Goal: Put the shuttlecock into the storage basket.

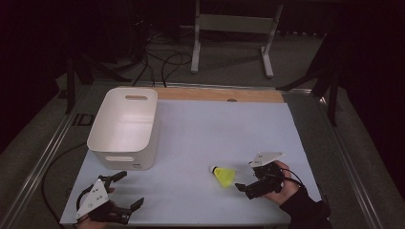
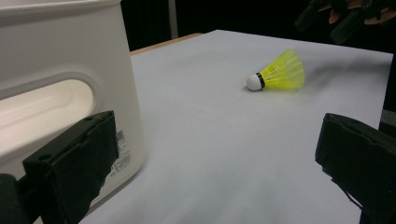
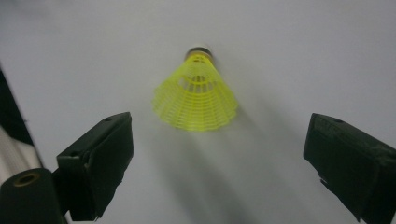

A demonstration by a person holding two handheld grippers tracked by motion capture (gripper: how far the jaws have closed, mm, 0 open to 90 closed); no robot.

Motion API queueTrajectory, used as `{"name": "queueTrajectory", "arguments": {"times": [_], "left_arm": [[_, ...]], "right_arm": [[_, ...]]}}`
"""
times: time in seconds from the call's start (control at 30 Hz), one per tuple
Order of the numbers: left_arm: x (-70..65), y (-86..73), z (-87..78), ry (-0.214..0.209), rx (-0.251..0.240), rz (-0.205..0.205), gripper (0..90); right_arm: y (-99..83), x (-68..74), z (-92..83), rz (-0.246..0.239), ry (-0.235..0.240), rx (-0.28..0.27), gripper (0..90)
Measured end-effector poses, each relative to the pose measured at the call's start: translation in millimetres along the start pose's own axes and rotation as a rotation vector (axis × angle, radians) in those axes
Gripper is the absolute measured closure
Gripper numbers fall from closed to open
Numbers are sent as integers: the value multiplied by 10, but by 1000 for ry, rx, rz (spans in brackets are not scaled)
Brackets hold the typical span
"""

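- Black padded jaws of the left gripper are standing wide apart at the near left corner of the pale blue table mat, gripping nothing.
- Left gripper view is showing a printed label low on the white plastic bin; high view is showing the bin's open top.
- Right gripper, jaws spread wide, is facing the yellow mesh shuttlecock lying between bin and gripper, its white cork pointing away.
- Open mat is surrounding it.

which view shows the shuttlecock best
The right gripper view: the shuttlecock lies close ahead between that gripper's open jaws, its yellow skirt facing the camera. The left gripper view shows it farther off in side profile, white tip clear. The high view shows it small beside the right gripper.
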State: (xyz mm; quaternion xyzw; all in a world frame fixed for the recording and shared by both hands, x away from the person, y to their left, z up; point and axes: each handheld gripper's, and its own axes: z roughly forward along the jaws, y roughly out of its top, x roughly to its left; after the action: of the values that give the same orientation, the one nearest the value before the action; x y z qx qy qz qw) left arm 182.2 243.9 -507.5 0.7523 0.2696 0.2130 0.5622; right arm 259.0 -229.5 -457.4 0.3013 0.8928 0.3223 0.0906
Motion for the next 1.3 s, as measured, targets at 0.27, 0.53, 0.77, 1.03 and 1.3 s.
{"name": "queueTrajectory", "arguments": {"times": [0.27, 0.53, 0.77, 1.03, 1.3], "left_arm": [[-2, -3, 4, 0, 5, 3, 0], [3, -3, 1, -3, -1, -5, 0], [4, -3, 0, -3, -2, -6, 0], [6, -3, 1, -9, -5, -11, 0], [6, -5, 2, -10, -1, -8, 0]], "right_arm": [[-27, -74, 137, 14, 19, 39, 106], [-30, -117, 242, 18, 30, 81, 148], [-14, -165, 334, 12, 40, 124, 200], [38, -178, 411, 4, 50, 161, 265], [90, -174, 485, -16, 63, 183, 330]]}}
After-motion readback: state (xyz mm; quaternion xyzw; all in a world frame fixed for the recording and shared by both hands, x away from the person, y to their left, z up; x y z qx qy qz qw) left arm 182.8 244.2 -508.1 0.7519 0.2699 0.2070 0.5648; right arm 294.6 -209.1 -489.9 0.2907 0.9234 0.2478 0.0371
